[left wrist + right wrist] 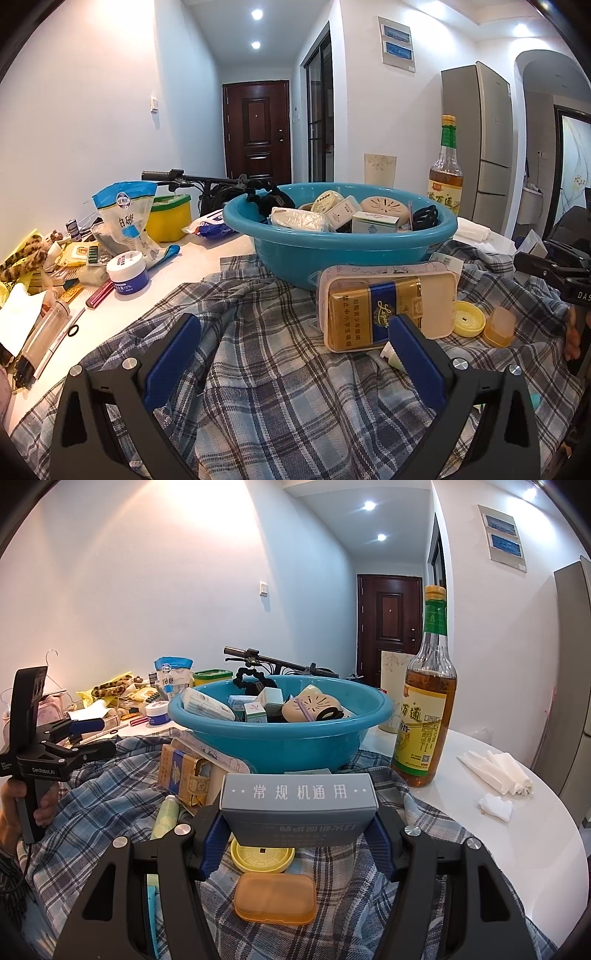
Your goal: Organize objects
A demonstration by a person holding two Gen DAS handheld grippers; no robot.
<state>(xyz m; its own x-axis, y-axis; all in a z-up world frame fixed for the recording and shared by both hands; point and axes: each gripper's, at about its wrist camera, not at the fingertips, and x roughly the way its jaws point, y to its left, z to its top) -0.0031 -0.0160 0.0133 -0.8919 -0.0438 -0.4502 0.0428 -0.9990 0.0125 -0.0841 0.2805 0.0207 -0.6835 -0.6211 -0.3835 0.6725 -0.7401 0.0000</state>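
The right hand-held gripper [298, 834] clamps a matte grey rectangular box [298, 808] above the plaid cloth [369, 915], the glossy round blue basin [280, 738] at 12 o'clock. The left hand-held gripper [295, 354] hovers released, level, a gold carton [369, 314] at 1 o'clock.

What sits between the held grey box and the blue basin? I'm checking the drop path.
Right wrist view: only plaid cloth between grey box and blue basin.

We look low and close along each gripper's fingers toward the far door; both views share the blue basin [332, 251] [280, 742] and plaid cloth [280, 369] [118, 782].
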